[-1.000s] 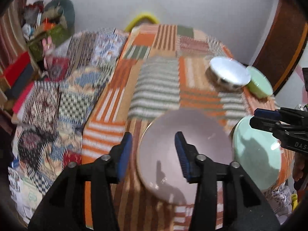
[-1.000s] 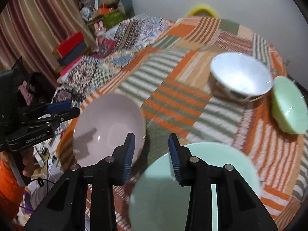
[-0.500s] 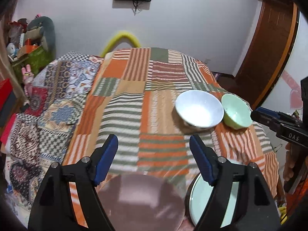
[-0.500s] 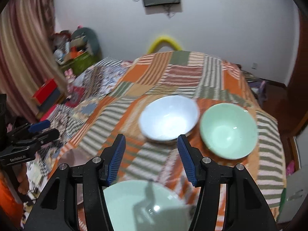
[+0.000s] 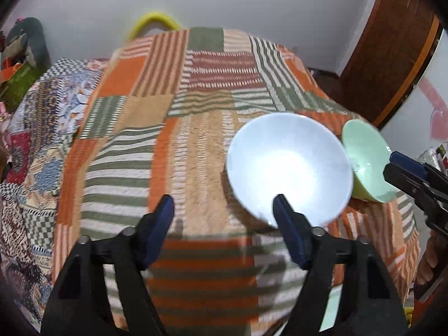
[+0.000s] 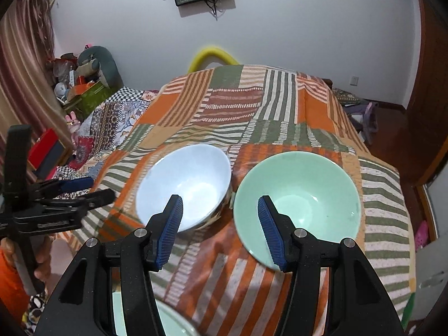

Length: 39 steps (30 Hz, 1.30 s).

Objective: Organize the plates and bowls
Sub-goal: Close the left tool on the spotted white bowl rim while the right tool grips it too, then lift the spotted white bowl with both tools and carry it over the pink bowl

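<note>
A white bowl [image 5: 288,168] [image 6: 184,184] and a pale green bowl [image 5: 364,159] [image 6: 296,198] stand side by side on the striped patchwork cloth [image 5: 196,145]. My left gripper [image 5: 224,215] hovers just short of the white bowl; its right fingertip [image 5: 282,212] overlaps the bowl's near rim. Its jaws are closing with only cloth between them. My right gripper [image 6: 219,210] is open above the gap between the two bowls, holding nothing. A green plate [image 6: 173,322] shows beneath the right gripper.
The cloth covers a table whose right edge [image 6: 392,224] drops off close beside the green bowl. A patterned bed [image 5: 42,140] lies on the left, a wooden door [image 5: 392,56] on the right. Each gripper shows at the edge of the other's view [image 6: 75,190] [image 5: 411,176].
Both grippers have moved forward from over the pink and green plates toward the two bowls. The plates have slipped below the views. Both pairs of jaws stand wider than a second ago.
</note>
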Each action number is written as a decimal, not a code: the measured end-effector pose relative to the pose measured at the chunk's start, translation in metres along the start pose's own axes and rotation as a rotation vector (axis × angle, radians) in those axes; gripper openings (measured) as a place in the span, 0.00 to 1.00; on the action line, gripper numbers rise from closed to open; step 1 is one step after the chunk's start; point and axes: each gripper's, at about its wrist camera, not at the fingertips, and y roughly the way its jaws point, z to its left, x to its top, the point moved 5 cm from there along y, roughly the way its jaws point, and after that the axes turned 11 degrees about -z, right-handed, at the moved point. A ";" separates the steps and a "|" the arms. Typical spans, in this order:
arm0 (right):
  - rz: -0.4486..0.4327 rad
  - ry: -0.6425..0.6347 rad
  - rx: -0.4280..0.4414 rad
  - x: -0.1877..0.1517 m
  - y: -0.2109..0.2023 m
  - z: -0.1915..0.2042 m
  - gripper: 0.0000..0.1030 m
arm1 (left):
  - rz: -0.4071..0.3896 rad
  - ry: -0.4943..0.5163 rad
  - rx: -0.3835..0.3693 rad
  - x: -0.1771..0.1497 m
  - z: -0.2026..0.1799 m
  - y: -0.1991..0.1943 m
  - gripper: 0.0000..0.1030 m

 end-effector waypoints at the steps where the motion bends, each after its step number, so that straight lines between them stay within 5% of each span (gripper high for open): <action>1: 0.006 0.000 0.003 -0.001 0.005 -0.002 0.51 | 0.018 0.003 -0.005 0.000 -0.002 0.010 0.58; 9: 0.028 -0.007 0.022 0.000 0.021 -0.008 0.51 | 0.100 0.025 -0.049 -0.001 -0.016 0.058 0.16; 15: 0.028 -0.026 0.039 0.006 0.028 0.000 0.45 | 0.141 -0.003 -0.115 -0.004 -0.011 0.055 0.16; 31: 0.174 -0.081 0.085 -0.012 0.080 0.035 0.31 | 0.163 0.040 -0.072 -0.036 0.017 0.020 0.19; 35: 0.194 -0.095 0.094 -0.017 0.087 0.041 0.14 | 0.147 0.036 -0.064 -0.035 0.018 0.020 0.19; 39: 0.195 -0.106 0.090 -0.017 0.081 0.042 0.13 | 0.132 0.050 -0.043 -0.036 0.017 0.018 0.18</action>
